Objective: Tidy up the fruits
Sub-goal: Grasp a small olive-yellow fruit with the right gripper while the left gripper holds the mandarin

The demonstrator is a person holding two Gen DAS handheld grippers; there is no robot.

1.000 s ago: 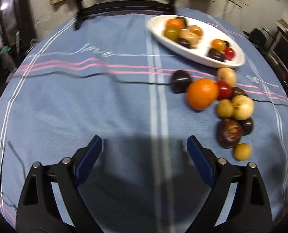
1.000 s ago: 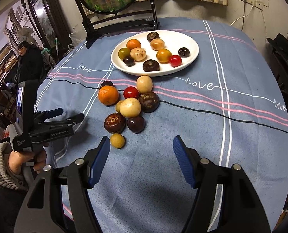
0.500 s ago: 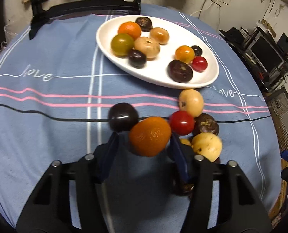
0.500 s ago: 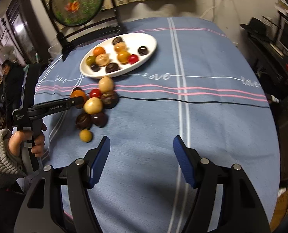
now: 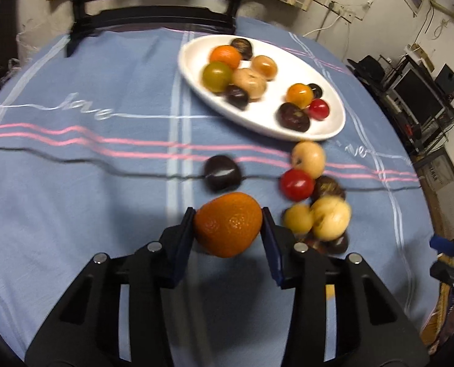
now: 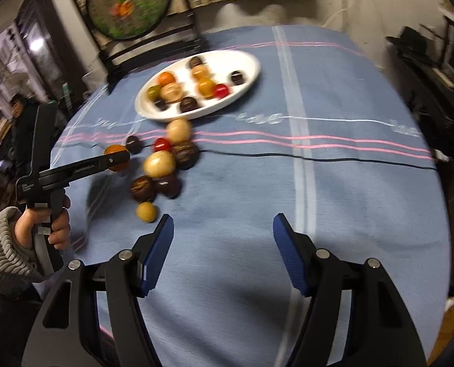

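The round worktop point(image 6: 364, 202) is covered by a blue cloth point(image 5: 74, 183) with white, pink and black stripes and the stitched word "love". On the cloth rests a white oval plate point(image 5: 331, 104) and, just in front of it, a loose cluster of fruit point(image 6: 165, 165), with one small yellow fruit point(image 6: 146, 212) nearest.

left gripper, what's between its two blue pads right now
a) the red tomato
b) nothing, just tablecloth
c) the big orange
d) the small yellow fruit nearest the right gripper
c: in the left wrist view the big orange sits between the blue pads of the left gripper, whose jaws are closing on it, both pads already against its sides.
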